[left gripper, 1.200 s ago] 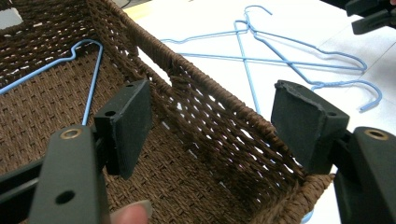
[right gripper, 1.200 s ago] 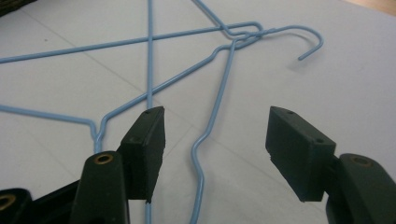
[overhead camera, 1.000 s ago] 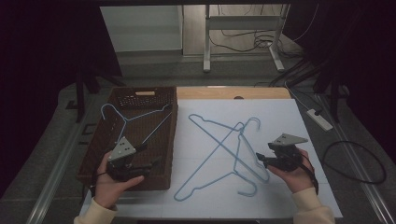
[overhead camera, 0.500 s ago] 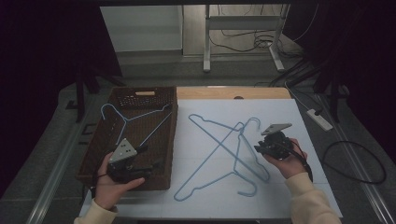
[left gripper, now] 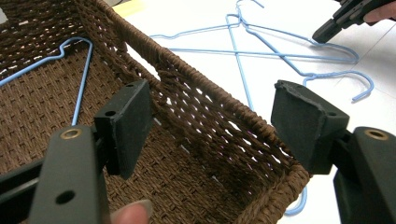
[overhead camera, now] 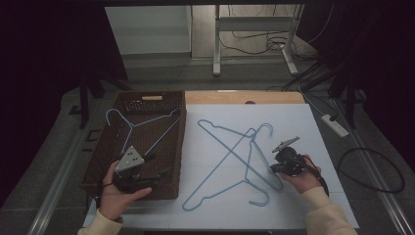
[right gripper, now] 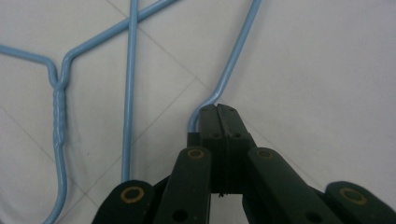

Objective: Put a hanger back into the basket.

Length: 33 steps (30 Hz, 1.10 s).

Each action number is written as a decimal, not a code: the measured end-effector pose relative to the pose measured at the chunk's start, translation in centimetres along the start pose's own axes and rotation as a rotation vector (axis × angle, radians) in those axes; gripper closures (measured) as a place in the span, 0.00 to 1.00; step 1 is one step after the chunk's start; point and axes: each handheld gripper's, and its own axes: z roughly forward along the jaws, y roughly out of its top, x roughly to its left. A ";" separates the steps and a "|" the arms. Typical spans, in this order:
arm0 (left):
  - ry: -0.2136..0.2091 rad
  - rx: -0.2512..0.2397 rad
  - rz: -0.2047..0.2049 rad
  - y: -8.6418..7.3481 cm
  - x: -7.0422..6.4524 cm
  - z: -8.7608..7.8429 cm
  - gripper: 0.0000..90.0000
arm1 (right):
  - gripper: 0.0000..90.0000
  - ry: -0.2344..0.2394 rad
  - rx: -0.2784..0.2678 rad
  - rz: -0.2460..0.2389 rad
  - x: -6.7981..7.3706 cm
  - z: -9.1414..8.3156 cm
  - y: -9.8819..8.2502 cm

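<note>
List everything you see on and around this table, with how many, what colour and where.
Wire hangers: two, light blue, crossed on the white sheet.
Wire hanger: one, light blue, inside the basket.
Wicker basket: one, dark brown, left part of the table.
White sheet: one, covers the table right of the basket.
Power strip: one, white, beside the table's right edge.
Left gripper: one, black, jaws open over the basket's corner.
Right gripper: one, black, jaws just closed on a bend of a sheet hanger's wire.

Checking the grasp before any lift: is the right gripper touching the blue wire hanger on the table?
Touching. In the right gripper view, the right gripper, jaws just closed, pinches the blue hanger at its wire bend.
</note>
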 end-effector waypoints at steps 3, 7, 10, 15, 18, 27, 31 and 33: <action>0.002 -0.001 0.001 0.0 0.0 0.0 0.32 | 1.00 0.035 -0.004 0.029 -0.3 -0.1 -0.7; 0.003 0.000 -0.001 0.0 0.0 0.0 0.32 | 1.00 0.055 -0.013 0.047 -0.6 -0.1 -1.4; 0.003 0.000 0.002 0.0 0.0 0.0 0.32 | 1.00 0.118 -0.033 0.071 -0.7 -0.2 -1.8; 0.004 0.001 0.000 0.0 0.0 0.0 0.32 | 1.00 0.184 -0.059 0.070 -0.1 -0.8 -2.0; 0.002 0.004 -0.003 -0.1 0.1 0.1 0.32 | 1.00 0.201 -0.064 0.061 0.3 -0.9 -2.1; 0.000 0.003 -0.002 -0.1 0.0 0.1 0.32 | 1.00 0.231 -0.064 0.079 0.6 -0.3 -2.6; 0.001 0.006 -0.003 -0.2 0.0 0.2 0.32 | 1.00 0.240 -0.083 0.109 0.2 -0.2 -2.7; 0.000 0.007 -0.002 -0.1 0.0 0.2 0.32 | 1.00 0.244 -0.089 0.109 0.2 -0.3 -2.7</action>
